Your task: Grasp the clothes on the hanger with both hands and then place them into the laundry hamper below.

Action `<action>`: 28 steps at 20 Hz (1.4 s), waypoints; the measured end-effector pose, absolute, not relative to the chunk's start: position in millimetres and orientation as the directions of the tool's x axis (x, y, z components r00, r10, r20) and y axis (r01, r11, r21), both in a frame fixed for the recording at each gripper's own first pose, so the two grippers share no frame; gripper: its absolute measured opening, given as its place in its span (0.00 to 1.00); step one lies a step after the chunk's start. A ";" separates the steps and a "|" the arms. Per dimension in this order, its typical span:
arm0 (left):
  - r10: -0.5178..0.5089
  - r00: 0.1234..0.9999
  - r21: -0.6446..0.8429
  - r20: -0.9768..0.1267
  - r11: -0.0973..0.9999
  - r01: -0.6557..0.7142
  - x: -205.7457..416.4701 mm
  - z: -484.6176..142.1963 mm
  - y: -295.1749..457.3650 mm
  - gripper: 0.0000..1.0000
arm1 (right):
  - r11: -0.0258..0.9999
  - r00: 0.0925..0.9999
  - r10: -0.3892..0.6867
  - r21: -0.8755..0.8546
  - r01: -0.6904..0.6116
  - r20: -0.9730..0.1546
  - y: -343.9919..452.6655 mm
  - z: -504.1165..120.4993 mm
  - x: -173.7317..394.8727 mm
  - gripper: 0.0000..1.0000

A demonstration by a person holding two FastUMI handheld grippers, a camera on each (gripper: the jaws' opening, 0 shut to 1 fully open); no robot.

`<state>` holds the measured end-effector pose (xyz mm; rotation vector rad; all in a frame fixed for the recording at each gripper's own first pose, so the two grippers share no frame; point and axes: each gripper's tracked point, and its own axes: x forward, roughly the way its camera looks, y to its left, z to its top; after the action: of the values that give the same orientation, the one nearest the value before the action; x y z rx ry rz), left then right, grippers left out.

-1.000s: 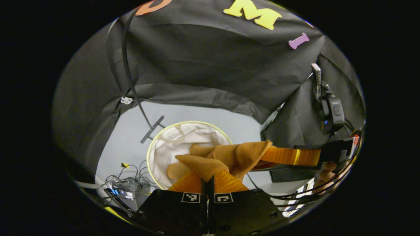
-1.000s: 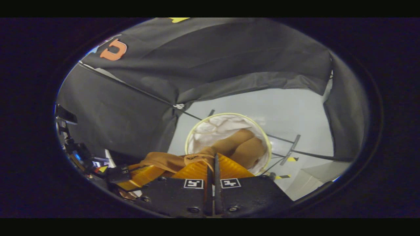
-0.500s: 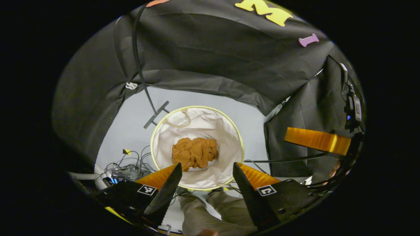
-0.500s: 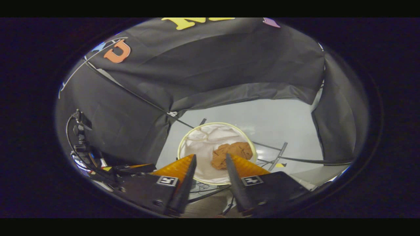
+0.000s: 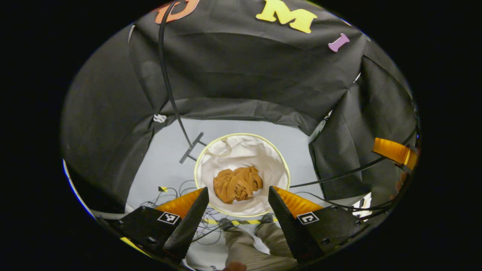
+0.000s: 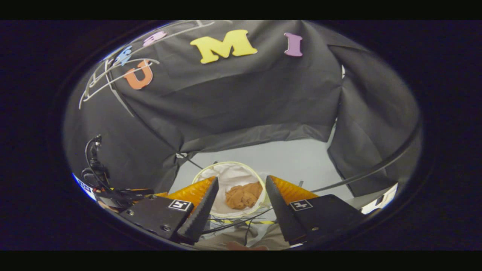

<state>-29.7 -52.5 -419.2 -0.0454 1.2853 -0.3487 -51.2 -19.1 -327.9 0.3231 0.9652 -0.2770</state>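
1. Cables (image 5: 169,188) litter the floor (image 5: 169,158) left of the hamper (image 5: 280,165); the person's trouser legs (image 5: 248,244) stand below it.
2. The clothes (image 5: 237,184) lie crumpled inside the hamper, folds unclear.
3. Left gripper (image 5: 238,195) and right gripper (image 6: 241,184) hang spread and empty, as half a second ago, now farther from the hamper.

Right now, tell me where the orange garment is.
The garment lies crumpled at the bottom of the white hamper on the floor. In the left gripper view it sits between and beyond the open left tool; the right gripper view shows the same.
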 end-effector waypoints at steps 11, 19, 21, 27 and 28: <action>-0.358 0.631 -0.239 -0.688 0.933 0.269 -26.3 -233.9 -83.6 1.00 | 0.964 0.814 -0.187 0.059 0.261 -0.550 -62.4 -155.7 -114.7 0.94; -0.270 0.849 -0.116 -0.454 0.963 0.243 -76.0 -96.7 -103.2 0.96 | 0.978 0.923 -0.160 0.072 0.197 -0.351 -98.1 -52.2 -189.6 0.95; -0.239 0.884 -0.108 -0.402 0.971 0.214 -92.1 -61.8 -95.1 1.00 | 0.981 0.942 -0.156 0.067 0.184 -0.297 -105.0 -27.8 -201.4 0.95; -0.217 0.947 -0.100 -0.238 0.975 0.198 -111.1 8.9 -85.9 1.00 | 0.977 0.966 -0.203 0.037 0.212 -0.160 -122.1 40.6 -227.5 0.95; -0.221 0.954 -0.095 -0.201 0.974 0.206 -111.9 23.2 -84.8 1.00 | 0.974 0.966 -0.219 0.023 0.224 -0.137 -123.5 49.1 -232.6 0.94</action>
<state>-111.9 -84.8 23.2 -0.0738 0.2121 -0.2172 -232.6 -123.5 49.1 0.0381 0.1348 -0.2238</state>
